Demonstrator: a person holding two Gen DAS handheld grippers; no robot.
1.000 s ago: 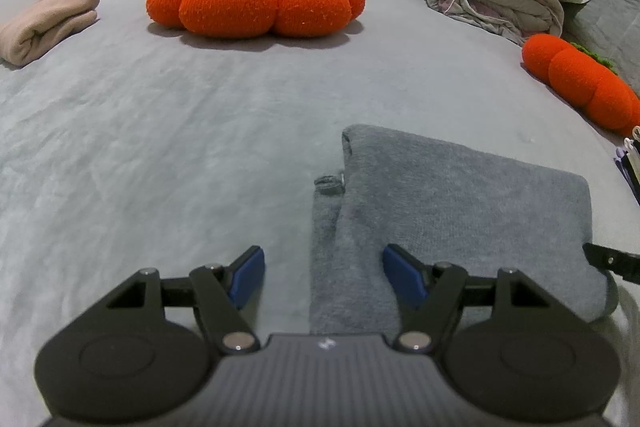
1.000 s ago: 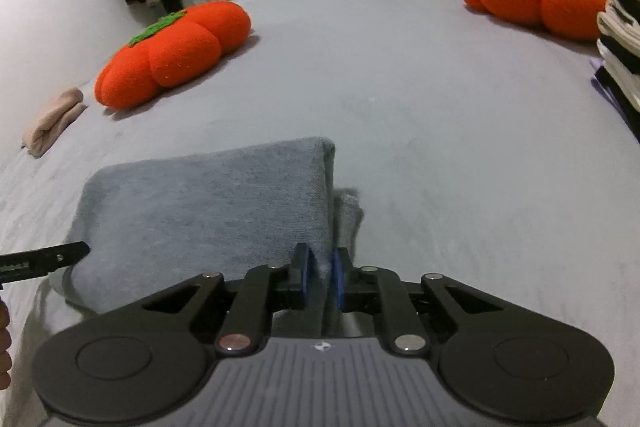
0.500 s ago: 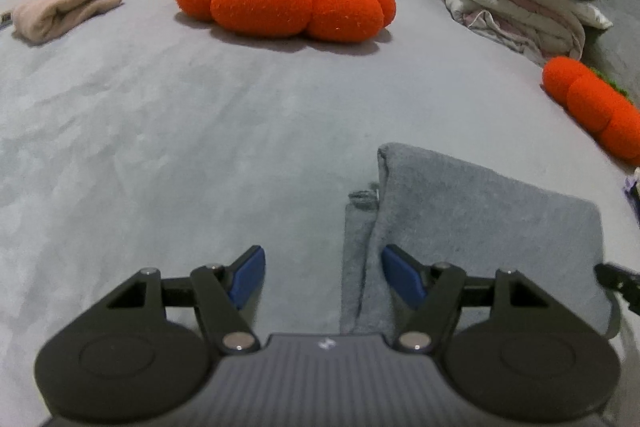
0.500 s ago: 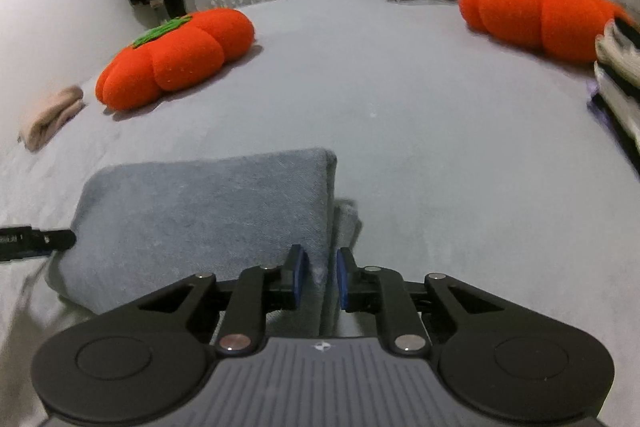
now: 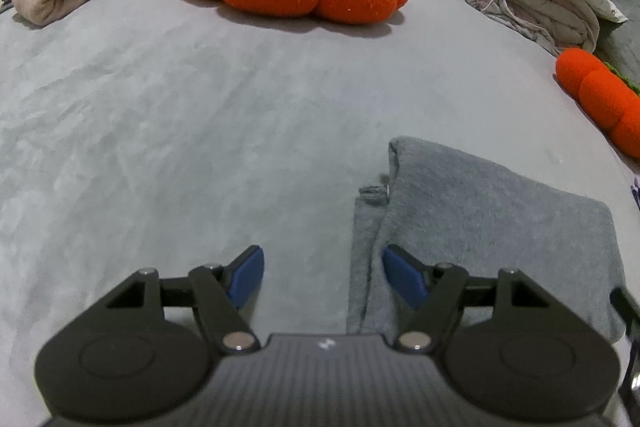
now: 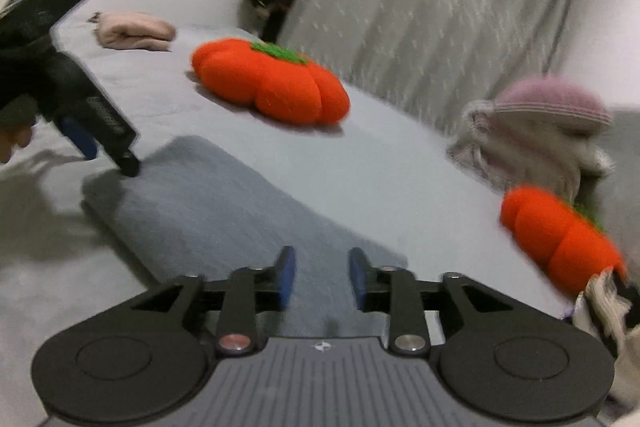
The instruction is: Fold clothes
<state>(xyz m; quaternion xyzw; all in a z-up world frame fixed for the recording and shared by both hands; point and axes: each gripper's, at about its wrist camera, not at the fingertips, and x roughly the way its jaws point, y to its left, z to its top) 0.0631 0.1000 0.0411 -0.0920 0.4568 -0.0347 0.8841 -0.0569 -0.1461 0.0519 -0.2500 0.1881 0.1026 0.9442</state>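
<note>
1. My left tongs (image 5: 322, 277) hang spread wide, gripping nothing, at the left edge of the folded grey knit garment (image 5: 492, 227) on the grey bed cover (image 5: 160, 131).
2. My right tongs (image 6: 322, 277) gape empty above its right end.
3. The fold looks finished; next I'd judge it wants tidying or setting aside.

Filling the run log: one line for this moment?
left tongs: open, empty | right tongs: open, empty | grey garment: folded on bed
</note>
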